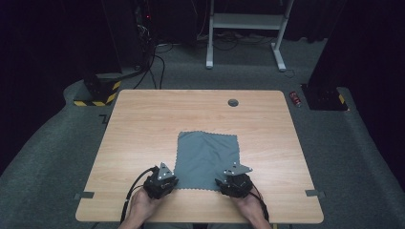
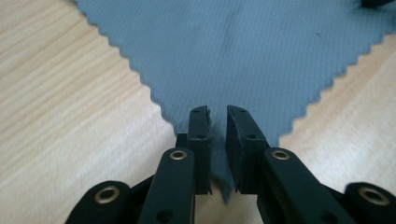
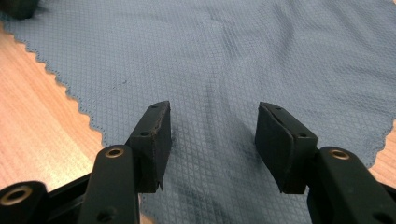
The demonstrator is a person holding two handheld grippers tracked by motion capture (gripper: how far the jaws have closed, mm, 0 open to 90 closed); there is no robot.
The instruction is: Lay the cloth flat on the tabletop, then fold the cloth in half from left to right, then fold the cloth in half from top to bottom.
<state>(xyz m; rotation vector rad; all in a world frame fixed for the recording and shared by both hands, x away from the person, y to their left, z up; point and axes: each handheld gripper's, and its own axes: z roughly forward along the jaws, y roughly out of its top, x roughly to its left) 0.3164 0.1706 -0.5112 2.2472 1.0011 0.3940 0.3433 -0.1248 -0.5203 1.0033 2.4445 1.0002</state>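
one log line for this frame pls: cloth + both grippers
cloth: flat on table | left gripper: jaws nearly closed, near-left corner between them | right gripper: open over near-right corner

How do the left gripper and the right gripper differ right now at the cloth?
The left gripper has its fingers nearly together, pinching a corner of the grey cloth; the right gripper has its fingers wide apart, with the cloth lying flat between them. The left sits at the cloth's near left corner, the right at its near right corner. Both point forward, low over the wooden table.

No readable text, label, brand or number anywhere.
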